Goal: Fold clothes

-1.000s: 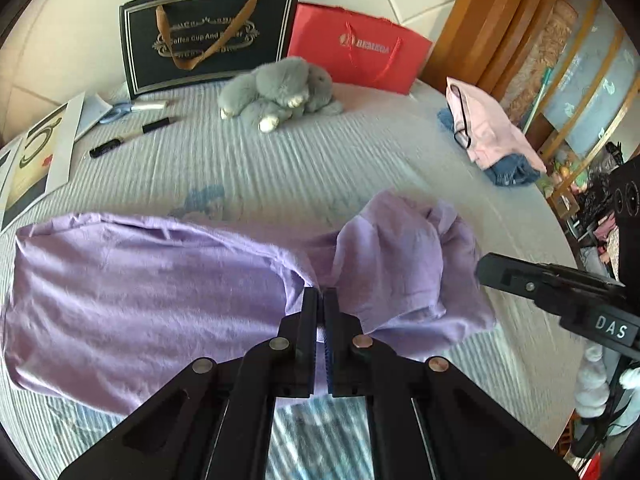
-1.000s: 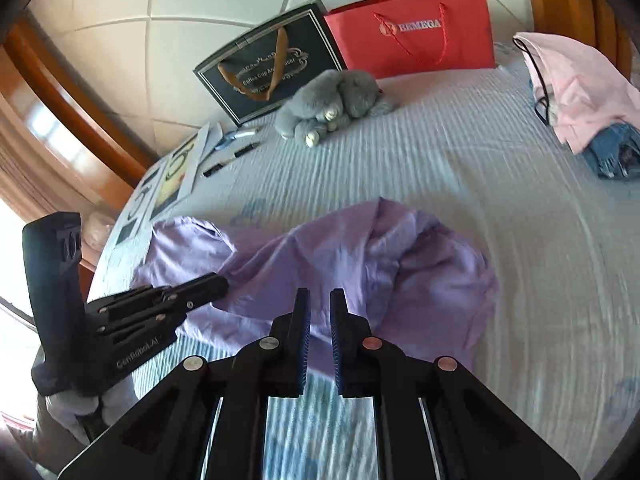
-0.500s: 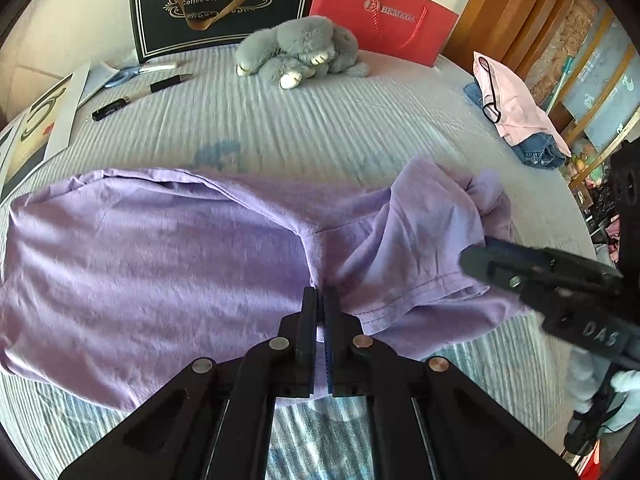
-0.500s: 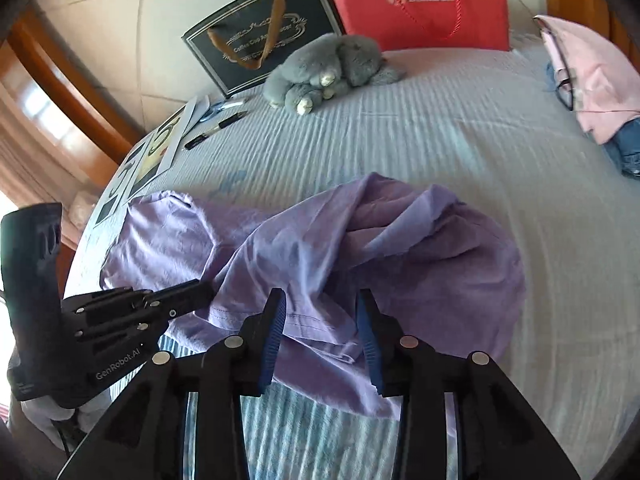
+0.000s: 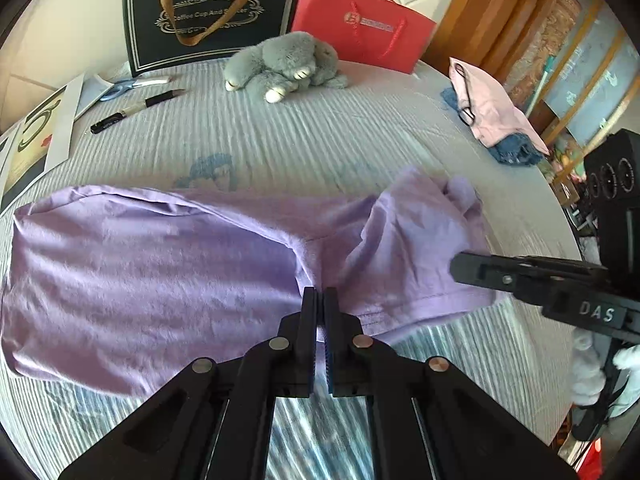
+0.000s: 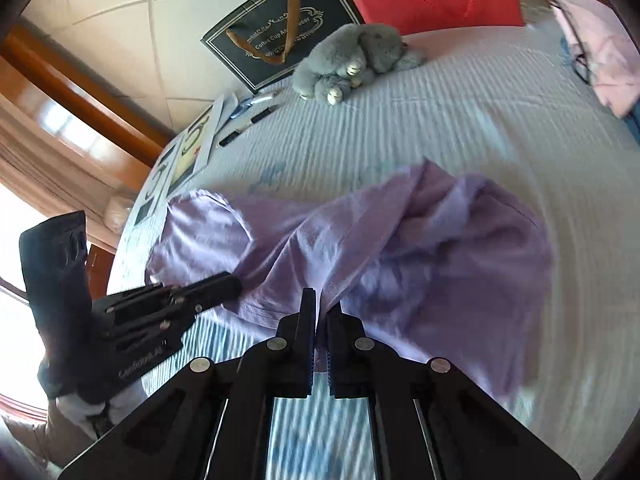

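A lilac T-shirt (image 5: 160, 264) lies crumpled across the striped bedspread (image 5: 304, 136). Its left part is spread out and its right part is bunched. My left gripper (image 5: 319, 296) is shut on the near hem of the lilac T-shirt, with cloth pinched between its pads. In the right wrist view the lilac T-shirt (image 6: 400, 248) fills the middle, and my right gripper (image 6: 322, 304) is shut on a fold of its near edge. Each gripper shows in the other's view: the right gripper (image 5: 456, 270) at the right, the left gripper (image 6: 236, 282) at the left.
At the bed's head stand a black gift bag (image 5: 212, 16) and a red bag (image 5: 360, 28), with a grey plush rabbit (image 5: 284, 66) in front. Scissors (image 5: 128, 84), a marker (image 5: 136, 110) and papers (image 5: 36, 136) lie far left. Folded pink and denim clothes (image 5: 496, 120) sit right.
My right gripper opened, sank onto the shirt's near edge and shut on it. The left gripper has kept its hold; the shirt's left part lies more spread out.
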Demonstrator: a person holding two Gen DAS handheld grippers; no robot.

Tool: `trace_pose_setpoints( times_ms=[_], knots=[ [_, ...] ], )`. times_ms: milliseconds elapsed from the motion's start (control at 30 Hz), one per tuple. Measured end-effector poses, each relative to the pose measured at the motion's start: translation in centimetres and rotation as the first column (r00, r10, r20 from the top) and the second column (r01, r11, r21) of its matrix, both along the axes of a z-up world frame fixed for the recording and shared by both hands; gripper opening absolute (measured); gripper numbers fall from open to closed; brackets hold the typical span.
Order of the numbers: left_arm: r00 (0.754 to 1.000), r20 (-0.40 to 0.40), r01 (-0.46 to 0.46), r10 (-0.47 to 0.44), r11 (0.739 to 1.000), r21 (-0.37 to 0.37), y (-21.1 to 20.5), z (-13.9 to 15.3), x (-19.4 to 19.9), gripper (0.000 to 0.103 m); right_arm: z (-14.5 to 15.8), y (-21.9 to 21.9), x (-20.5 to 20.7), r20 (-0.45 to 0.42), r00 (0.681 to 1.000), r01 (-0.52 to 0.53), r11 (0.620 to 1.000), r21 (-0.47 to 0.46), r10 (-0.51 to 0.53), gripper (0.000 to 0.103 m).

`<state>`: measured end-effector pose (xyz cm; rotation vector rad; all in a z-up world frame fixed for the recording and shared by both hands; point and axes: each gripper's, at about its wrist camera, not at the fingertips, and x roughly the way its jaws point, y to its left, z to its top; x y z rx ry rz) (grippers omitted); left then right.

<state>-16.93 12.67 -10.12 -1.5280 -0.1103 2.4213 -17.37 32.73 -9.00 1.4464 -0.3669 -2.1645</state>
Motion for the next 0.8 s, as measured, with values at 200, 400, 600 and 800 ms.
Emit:
trace_pose_setpoints(
  times_ms=[200, 400, 600, 800],
  knots=[
    [0.998, 0.057, 0.031, -0.026, 0.996, -0.088, 0.4, -1.9, 1.0, 0.003, -1.6, 2.4, 2.6, 0.037, 0.997, 0.064, 0.971, 0.231, -0.075, 0.007],
    [0.999, -0.049, 0.018, -0.020, 0.999, -0.037, 0.2, 1.6, -0.9, 0.019, 2.9, 1.8, 0.1, -0.149, 0.986, 0.103, 0.981, 0.167, -0.079, 0.031],
    [1.000, 0.004, 0.017, -0.017, 1.000, -0.001, 1.9, -1.0, -5.3, 0.023, 0.6, -0.3, -5.3, -0.078, 0.995, 0.073, 0.986, 0.153, -0.061, 0.032],
    [0.998, -0.065, -0.002, -0.004, 0.995, -0.101, 3.1, -2.9, -8.6, 0.023, -2.9, 3.0, -8.7, -0.056, 0.982, 0.186, 0.953, 0.240, -0.178, 0.023]
  ],
)
